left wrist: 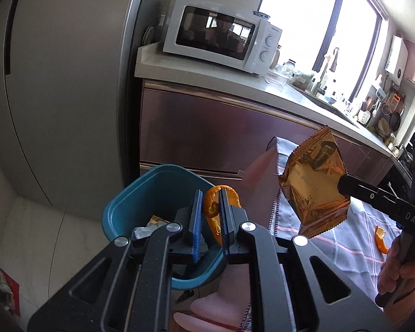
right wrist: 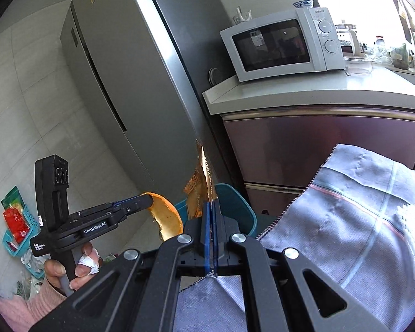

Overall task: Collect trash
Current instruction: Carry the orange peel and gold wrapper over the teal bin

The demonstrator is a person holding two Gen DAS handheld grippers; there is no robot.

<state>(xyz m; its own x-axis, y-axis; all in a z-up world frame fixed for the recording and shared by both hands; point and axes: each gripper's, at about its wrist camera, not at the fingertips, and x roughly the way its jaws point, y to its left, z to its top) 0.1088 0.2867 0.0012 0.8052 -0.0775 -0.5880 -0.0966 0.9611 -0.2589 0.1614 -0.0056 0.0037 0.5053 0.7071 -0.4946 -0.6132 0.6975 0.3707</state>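
Observation:
My left gripper (left wrist: 210, 207) is shut on a curled orange peel (left wrist: 211, 210), held over the near rim of a teal bin (left wrist: 141, 193). The same peel (right wrist: 166, 217) shows in the right wrist view at the tip of the left gripper (right wrist: 149, 201). My right gripper (right wrist: 210, 213) is shut on a golden foil wrapper (right wrist: 200, 185), which stands edge-on above the teal bin (right wrist: 235, 207). In the left wrist view the wrapper (left wrist: 315, 182) hangs from the right gripper (left wrist: 343, 186) to the right of the bin. Paper and foil scraps lie inside the bin.
A grey checked cloth (left wrist: 318, 221) covers the table, with another orange peel (left wrist: 380, 239) on it. A tall grey fridge (right wrist: 119, 69) stands behind the bin. A white microwave (right wrist: 282, 44) sits on the counter (right wrist: 318, 91). A blue basket (right wrist: 16, 221) of packets rests on the floor.

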